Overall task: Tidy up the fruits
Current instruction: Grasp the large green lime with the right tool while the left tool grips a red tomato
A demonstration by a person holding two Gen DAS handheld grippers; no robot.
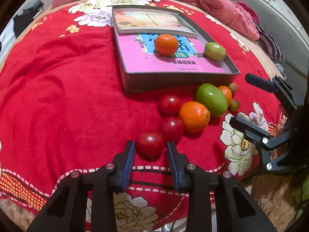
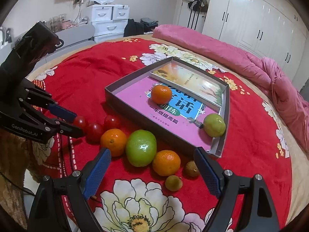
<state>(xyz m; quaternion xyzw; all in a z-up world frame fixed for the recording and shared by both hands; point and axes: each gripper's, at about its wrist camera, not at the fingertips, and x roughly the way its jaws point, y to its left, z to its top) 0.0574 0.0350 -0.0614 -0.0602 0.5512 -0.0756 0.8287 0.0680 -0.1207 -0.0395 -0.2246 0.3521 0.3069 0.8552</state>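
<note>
My left gripper is shut on a red tomato that rests on the red flowered blanket, one blue pad on each side of it. Two more tomatoes, an orange and a large green fruit lie just beyond it. In the right wrist view my right gripper stands open above the green fruit, a second orange and two small brownish fruits, touching none. A shallow grey box holds books, an orange and a small green fruit.
The blanket's near edge runs just below the left gripper, with a brown cover beneath. A pink duvet is bunched along the far and right side of the bed. White drawers and wardrobes stand behind.
</note>
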